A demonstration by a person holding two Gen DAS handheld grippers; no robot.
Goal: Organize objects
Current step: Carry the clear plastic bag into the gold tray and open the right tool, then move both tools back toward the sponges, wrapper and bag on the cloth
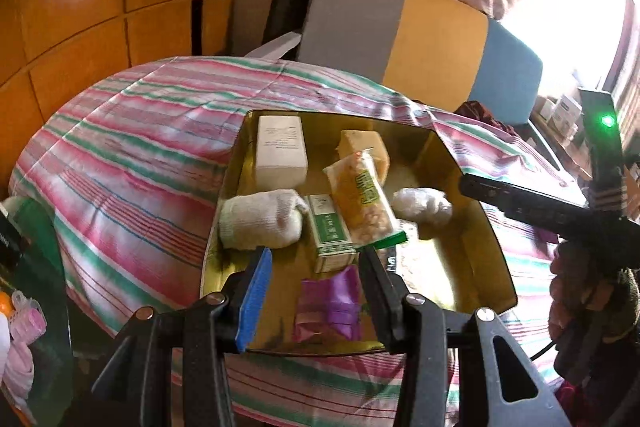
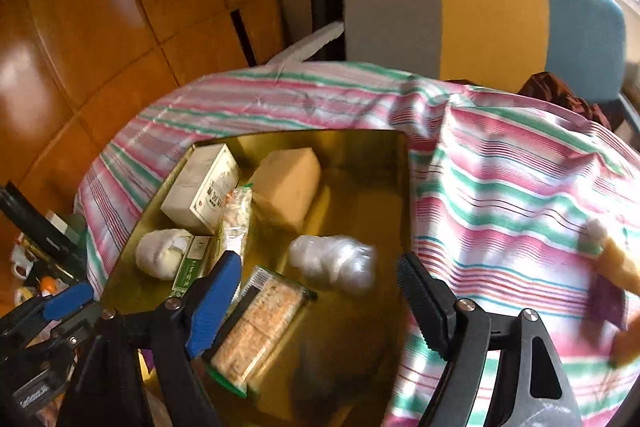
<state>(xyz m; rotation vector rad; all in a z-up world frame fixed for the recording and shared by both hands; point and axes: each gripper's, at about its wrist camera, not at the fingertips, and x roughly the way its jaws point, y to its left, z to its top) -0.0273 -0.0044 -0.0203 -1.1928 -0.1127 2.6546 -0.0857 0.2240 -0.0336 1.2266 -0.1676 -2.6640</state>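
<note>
1. Striped pink, green and white cloth [image 2: 500, 187] covers the table, with orange wooden panelling [image 1: 80, 7] behind and a grey, yellow and blue chair back [image 2: 460, 7] at the far edge.
2. On the cloth sits a shiny gold tray [image 1: 472, 259] holding the objects: a white box [image 1: 280, 147] at the back left, a tan block [image 1: 366, 145] beside it, a rolled white sock [image 1: 260, 219], a green and white carton [image 1: 330, 239], a yellow snack packet [image 1: 362, 199] leaning over the carton, a clear plastic bundle [image 2: 332, 261] and a purple wrapper [image 1: 330, 307] at the near edge.
3. A flat pack of biscuits [image 2: 260, 327] lies near the front of the tray, seen from the right wrist.
4. Left gripper [image 1: 316, 259] hovers over the tray's near edge, jaws parted with nothing pressed between them; the carton and purple wrapper show in the gap.
5. Right gripper [image 2: 320, 275] has its jaws wide apart above the tray, with the plastic bundle lying in the tray beyond the gap, not gripped.
</note>
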